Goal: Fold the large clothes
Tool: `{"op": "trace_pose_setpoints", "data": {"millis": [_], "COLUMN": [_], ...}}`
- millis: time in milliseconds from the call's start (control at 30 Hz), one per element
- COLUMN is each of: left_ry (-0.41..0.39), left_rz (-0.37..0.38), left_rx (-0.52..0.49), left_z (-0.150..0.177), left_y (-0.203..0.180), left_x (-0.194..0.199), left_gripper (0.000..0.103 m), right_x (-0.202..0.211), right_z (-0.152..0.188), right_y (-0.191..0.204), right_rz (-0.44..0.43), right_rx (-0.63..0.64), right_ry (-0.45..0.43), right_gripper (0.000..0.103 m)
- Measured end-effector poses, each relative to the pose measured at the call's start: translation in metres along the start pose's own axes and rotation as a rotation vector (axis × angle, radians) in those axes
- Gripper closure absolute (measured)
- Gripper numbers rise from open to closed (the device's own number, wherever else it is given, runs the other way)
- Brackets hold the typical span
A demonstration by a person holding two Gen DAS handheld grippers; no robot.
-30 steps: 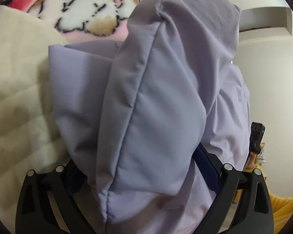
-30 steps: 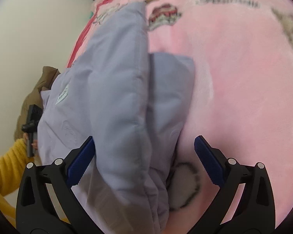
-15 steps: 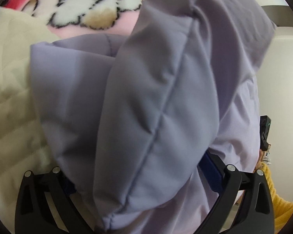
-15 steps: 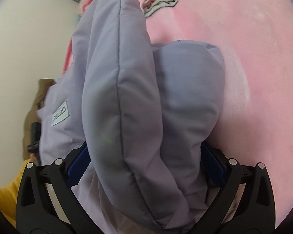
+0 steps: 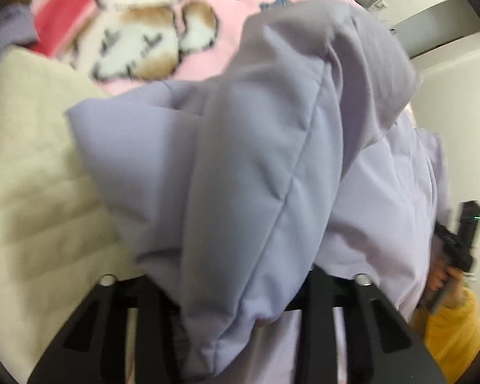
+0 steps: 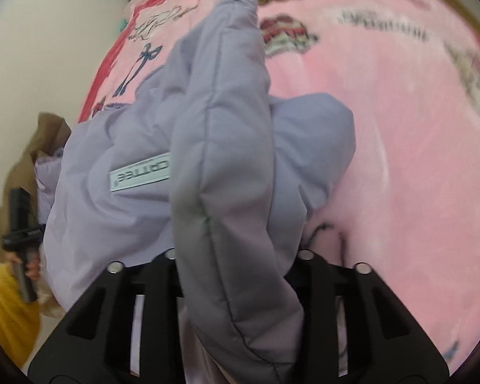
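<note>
Cream quilted cover (image 5: 32,176) far left in the left wrist view, pink fleece cartoon-print blanket (image 5: 214,25) above it. Padded lilac puffer jacket (image 5: 240,166) bunched over both. Left gripper (image 5: 233,281): jaws just closed, pinching a thick padded fold. Right gripper (image 6: 236,265): same, jaws just closed on a stitched edge, white label (image 6: 140,176) just left of it. Yellow sleeve (image 6: 6,313) at far left edge.
</note>
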State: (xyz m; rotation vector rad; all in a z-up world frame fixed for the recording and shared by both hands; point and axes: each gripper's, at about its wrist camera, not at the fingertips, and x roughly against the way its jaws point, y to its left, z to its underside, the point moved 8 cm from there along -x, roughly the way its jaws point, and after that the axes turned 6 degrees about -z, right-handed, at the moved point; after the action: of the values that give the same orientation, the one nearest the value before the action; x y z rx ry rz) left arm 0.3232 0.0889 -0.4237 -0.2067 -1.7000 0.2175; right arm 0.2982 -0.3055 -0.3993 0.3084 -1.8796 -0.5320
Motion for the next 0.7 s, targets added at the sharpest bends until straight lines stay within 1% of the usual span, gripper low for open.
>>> {"op": "trace_pose_setpoints", "data": {"millis": [33,67,133,200,267,300,333,367,433,500,533,567,600,633,667,700], "left_ry": [-0.033,-0.063,-0.122,-0.104,-0.103,-0.104,-0.098,-0.083,-0.041,0.017,0.034,0.036,0.027,0.019,0.03,0.058], "left_rz": [-0.003,0.014,0.087,0.12,0.138,0.15,0.162,0.171,0.182,0.154,0.128,0.099,0.084,0.086,0.103,0.12], "left_rx": [0.011,0.012,0.016,0.036,0.041,0.042,0.045,0.055,0.064,0.072,0.06,0.029,0.002,-0.016,-0.013,0.002], "left_z": [0.0,0.0,0.006,0.022,0.044,0.054,0.069,0.078,0.098,0.119,0.127,0.133,0.135,0.136,0.136,0.137], "left_y": [-0.005,-0.01,-0.022,-0.03,-0.035,-0.037,-0.035,-0.043,-0.038,-0.029,-0.025,-0.019,-0.014,-0.01,-0.002,0.006], "left_x": [0.016,0.031,0.071,0.099,0.114,0.12,0.123,0.12,0.101,0.073,0.059,0.046,0.038,0.031,0.022,0.013], "left_gripper": [0.077,0.079,0.081,0.081,0.081,0.081,0.081,0.081,0.08,0.079,0.078,0.075,0.066,0.059,0.039,0.021], "right_x": [0.009,0.021,0.057,0.091,0.116,0.129,0.139,0.146,0.151,0.137,0.128,0.122,0.115,0.111,0.109,0.106], "right_z": [-0.003,-0.005,-0.006,0.004,0.018,0.032,0.048,0.062,0.095,0.125,0.137,0.144,0.152,0.154,0.155,0.154], "right_y": [0.006,0.012,0.033,0.053,0.055,0.054,0.046,0.042,0.034,0.019,0.012,0.007,0.0,-0.005,-0.014,-0.021], "right_rz": [0.007,0.005,-0.026,-0.049,-0.032,-0.043,-0.056,-0.055,-0.024,-0.004,0.014,0.037,0.068,0.072,0.05,0.018], "right_rx": [0.018,0.031,0.067,0.09,0.108,0.083,0.058,0.043,0.05,0.03,0.03,0.041,0.071,0.077,0.035,-0.005], "right_ry": [-0.013,-0.033,-0.084,-0.111,-0.124,-0.126,-0.123,-0.121,-0.101,-0.039,-0.007,0.004,-0.001,-0.007,-0.02,-0.023], "right_gripper": [0.08,0.081,0.082,0.082,0.081,0.081,0.081,0.081,0.081,0.081,0.08,0.08,0.079,0.076,0.075,0.072]}}
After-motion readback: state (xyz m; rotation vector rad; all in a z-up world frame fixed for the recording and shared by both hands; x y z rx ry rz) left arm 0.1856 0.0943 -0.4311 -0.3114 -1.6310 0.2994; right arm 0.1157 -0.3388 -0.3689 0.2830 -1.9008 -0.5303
